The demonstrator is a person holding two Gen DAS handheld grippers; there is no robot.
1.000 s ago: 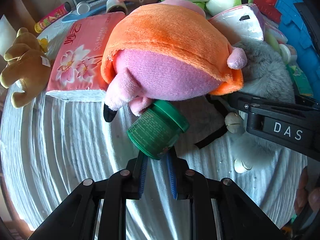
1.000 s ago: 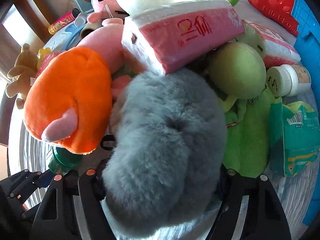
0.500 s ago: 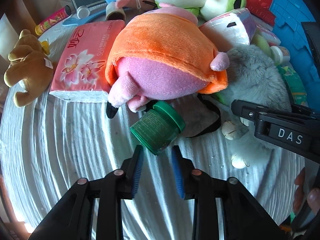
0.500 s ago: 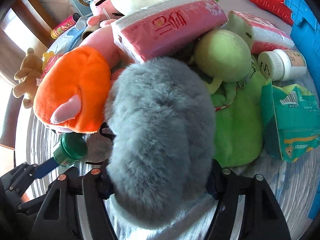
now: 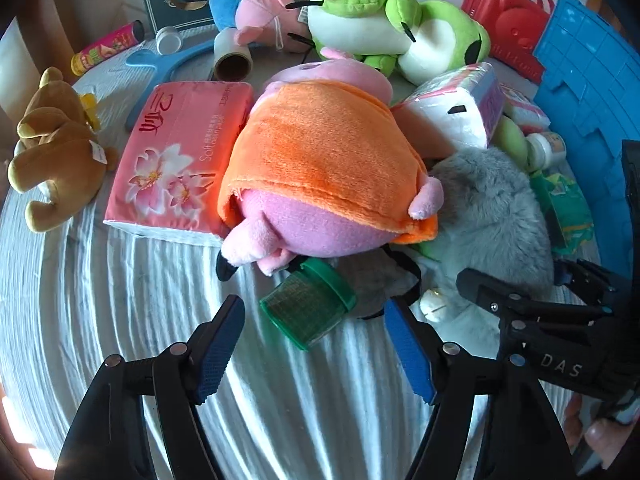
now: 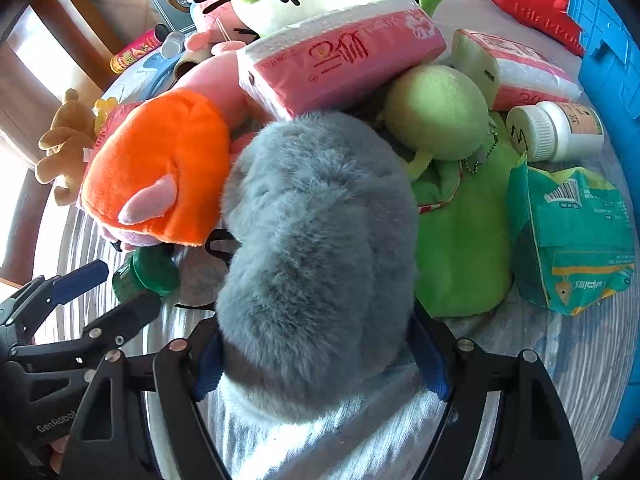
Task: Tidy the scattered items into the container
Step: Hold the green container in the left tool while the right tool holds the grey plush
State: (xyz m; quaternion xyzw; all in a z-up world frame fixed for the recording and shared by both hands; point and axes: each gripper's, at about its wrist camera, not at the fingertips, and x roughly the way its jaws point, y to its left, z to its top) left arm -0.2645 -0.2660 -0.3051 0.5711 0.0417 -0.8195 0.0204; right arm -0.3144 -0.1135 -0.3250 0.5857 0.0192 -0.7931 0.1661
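Observation:
A green jar (image 5: 308,304) lies on its side on the white cloth, against the feet of an orange-and-pink pig plush (image 5: 324,176). My left gripper (image 5: 316,344) is open, its blue pads wide apart on either side of the jar's base, not touching it. In the right wrist view the jar (image 6: 146,274) shows at lower left. My right gripper (image 6: 320,364) is shut on a grey fluffy plush (image 6: 316,248), its pads pressed into the fur on both sides. The blue container (image 5: 588,92) stands at the right edge.
Pink tissue packs (image 5: 176,160) (image 6: 344,56), a green frog plush (image 5: 392,28), a brown bear (image 5: 52,152), a white bottle (image 6: 556,130), a green packet (image 6: 572,236), a green plush (image 6: 460,216) and a red box (image 5: 504,8) crowd the table.
My left gripper let go of the green jar, opened wide and backed off a little. The jar now lies on the cloth. My right gripper stays shut on the grey plush.

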